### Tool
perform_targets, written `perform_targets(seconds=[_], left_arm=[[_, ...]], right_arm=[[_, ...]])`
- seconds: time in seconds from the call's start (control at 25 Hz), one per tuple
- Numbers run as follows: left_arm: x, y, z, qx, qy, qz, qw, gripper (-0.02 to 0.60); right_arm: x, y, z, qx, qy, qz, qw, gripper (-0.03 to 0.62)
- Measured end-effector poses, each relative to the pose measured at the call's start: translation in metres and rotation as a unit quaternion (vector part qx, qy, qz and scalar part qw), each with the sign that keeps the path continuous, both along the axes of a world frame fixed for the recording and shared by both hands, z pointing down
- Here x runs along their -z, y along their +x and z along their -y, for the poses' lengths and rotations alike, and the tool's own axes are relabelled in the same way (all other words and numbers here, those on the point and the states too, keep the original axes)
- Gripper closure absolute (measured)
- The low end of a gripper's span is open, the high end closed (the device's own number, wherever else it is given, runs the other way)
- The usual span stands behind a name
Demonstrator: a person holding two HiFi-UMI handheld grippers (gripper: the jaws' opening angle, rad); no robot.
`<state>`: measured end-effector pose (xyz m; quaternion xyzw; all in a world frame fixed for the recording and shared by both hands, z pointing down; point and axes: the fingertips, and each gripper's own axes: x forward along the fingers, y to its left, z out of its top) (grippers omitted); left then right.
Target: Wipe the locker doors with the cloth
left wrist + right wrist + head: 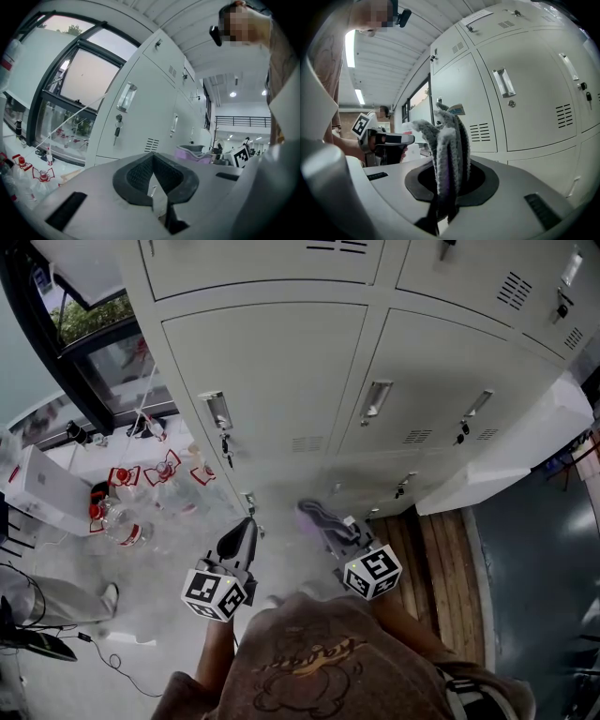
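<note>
Pale grey locker doors [272,381] fill the upper part of the head view and stand close ahead in both gripper views [520,93] [140,122]. My right gripper [330,529] is shut on a fuzzy grey and purple cloth [319,515], which stands up folded from between its jaws [447,145] a short way in front of the lower doors. My left gripper [239,542] is beside it on the left, jaws shut with nothing between them [153,159]. The left gripper view also catches the cloth [192,152].
A key bunch [225,444] hangs from a lock under a door handle [217,409]. Bottles with red caps [122,512] and a white box [42,488] lie at left under a window [103,343]. A person's leg [56,601] is at far left. Wooden boards [441,559] lie at right.
</note>
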<state>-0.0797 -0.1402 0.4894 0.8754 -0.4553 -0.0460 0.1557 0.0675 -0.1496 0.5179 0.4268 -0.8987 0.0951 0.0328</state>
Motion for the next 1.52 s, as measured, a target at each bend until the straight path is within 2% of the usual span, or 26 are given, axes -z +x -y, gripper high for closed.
perform_targets(seconds=[0.4,1.52], left_arm=[[-0.0025,-0.0048,0.0023,0.017,0.002,0.008,0.9998,0.578],[-0.0005,-0.0037,0.0012,0.019,-0.013,-0.018,0.9996,0.578]], right_arm=[[0.0001,-0.0053,-0.0022,0.001,-0.004,0.014,1.000,0.540],[0.0010,-0.0089,0.0043,0.001,-0.017,0.033,0.999,0.540]])
